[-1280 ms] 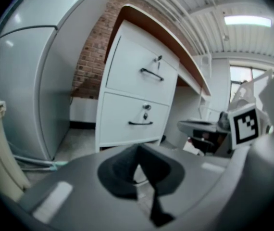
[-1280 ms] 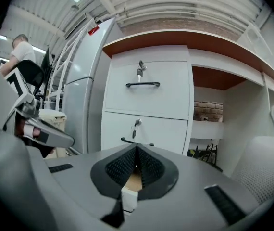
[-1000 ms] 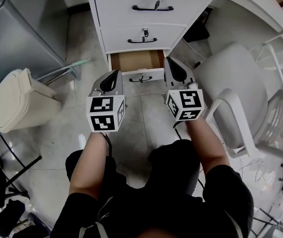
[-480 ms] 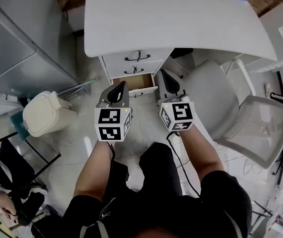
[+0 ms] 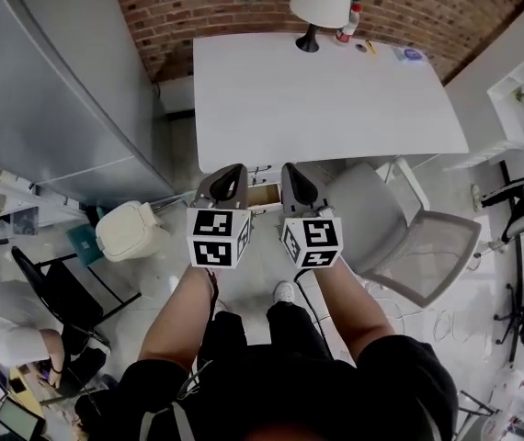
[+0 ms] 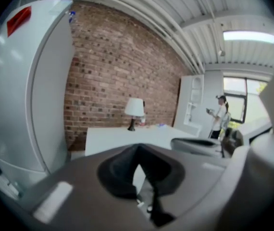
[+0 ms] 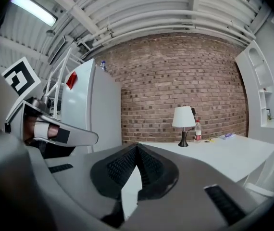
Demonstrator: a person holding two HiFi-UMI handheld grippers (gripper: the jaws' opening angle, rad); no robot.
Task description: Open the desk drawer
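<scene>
Both my jaws are pressed together at the tips with nothing between them: my left gripper and my right gripper hang side by side, high above the floor and well apart from the furniture. The low wooden-bottomed drawer with a white front shows as a brown sliver between them, standing out from under the front edge of the white rectangular desk. I judge it already open, at least partly.

The main risk I see is that open drawer jutting into the floor space just ahead of my feet. A careless step forward could knock my shin against it or slam it shut. The grey-seated white armchair stands just beside it and could roll or scrape against the drawer front. The cream lidded waste bin narrows the other side. If the drawer needs drawing further, going down with closed jaws would only bump the handle, which I cannot make out from here.
</scene>
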